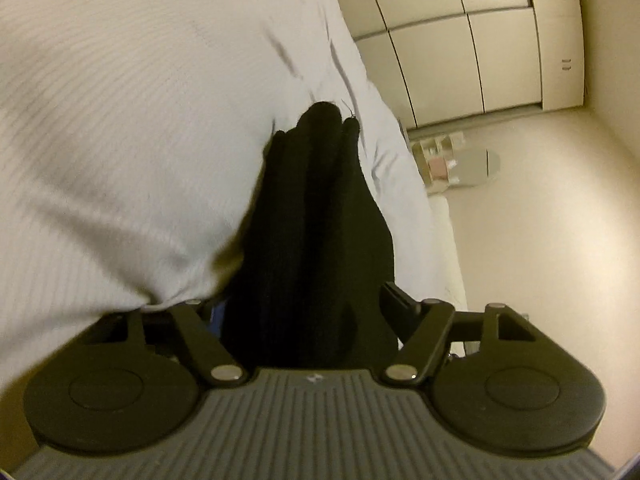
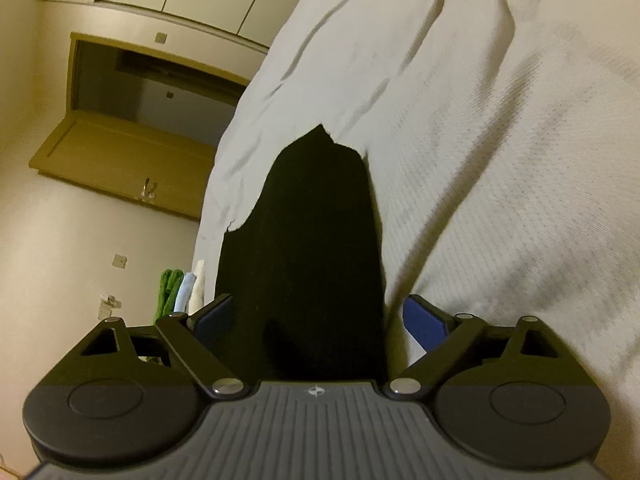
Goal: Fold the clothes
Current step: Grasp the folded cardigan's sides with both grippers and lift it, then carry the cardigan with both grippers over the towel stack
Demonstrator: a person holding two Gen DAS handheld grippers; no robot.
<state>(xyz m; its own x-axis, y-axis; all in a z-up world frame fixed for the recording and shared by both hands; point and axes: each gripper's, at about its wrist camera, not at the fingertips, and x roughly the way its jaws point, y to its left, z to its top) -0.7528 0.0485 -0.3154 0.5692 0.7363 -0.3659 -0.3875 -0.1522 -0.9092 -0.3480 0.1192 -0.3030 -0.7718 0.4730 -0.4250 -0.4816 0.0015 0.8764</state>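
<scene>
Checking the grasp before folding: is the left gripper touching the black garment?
Touching. The left wrist view shows the black garment bunched between the left gripper fingers.

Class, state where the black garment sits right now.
In both wrist views the black garment lies between each tongs' fingers, stretching forward over the white bedding.

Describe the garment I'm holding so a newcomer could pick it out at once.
Start from the wide white bedding that fills most of both wrist views. Rising between the fingers of the left gripper and the right gripper is the black garment. It is the only dark cloth against the pale covers.
</scene>
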